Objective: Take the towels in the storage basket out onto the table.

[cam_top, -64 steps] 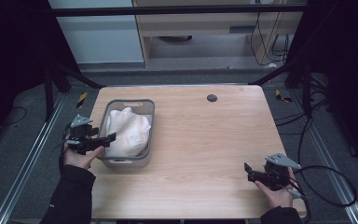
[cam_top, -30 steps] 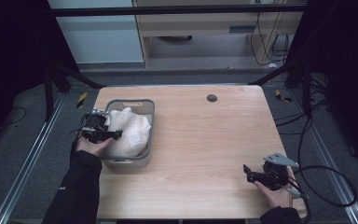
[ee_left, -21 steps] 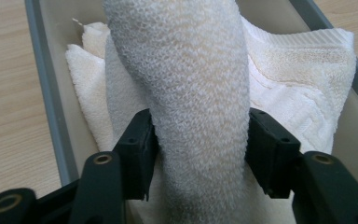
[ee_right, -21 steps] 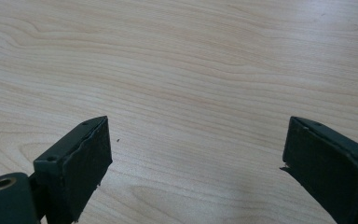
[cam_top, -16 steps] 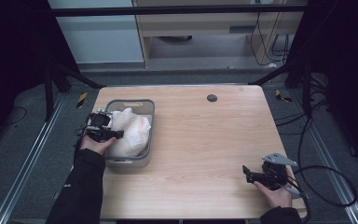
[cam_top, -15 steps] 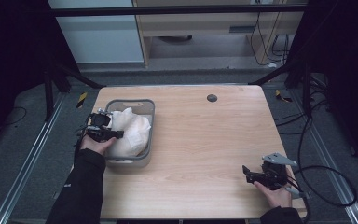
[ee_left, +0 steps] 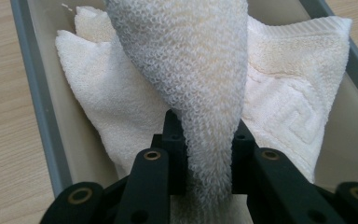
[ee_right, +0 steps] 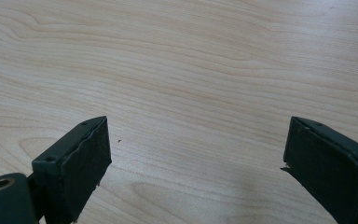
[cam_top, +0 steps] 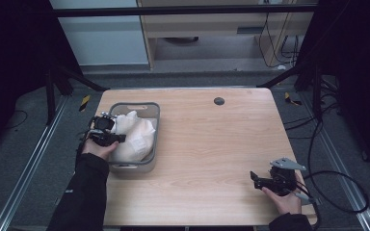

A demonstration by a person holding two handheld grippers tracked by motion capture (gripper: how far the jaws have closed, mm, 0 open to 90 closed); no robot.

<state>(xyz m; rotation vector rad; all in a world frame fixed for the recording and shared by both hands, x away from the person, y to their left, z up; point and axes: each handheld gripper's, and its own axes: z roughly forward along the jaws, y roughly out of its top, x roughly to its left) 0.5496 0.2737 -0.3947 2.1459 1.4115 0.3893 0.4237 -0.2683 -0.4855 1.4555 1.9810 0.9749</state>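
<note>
Towel (ee_left: 205, 93), cream terry cloth, lies bundled in the grey bin (cam_top: 150, 115) at the table's (cam_top: 212, 144) left side, where a fold now stands pinched in the left gripper (cam_top: 107, 137). Its jaws have just been closing and now clamp that fold between their pads, after the hand came in over the bin's rim from outside. The catch appears made; lifting the cloth out seems the likely next step. Near the table's right front corner, the right gripper (ee_right: 193, 154) waits with jaws apart over bare wood.
</note>
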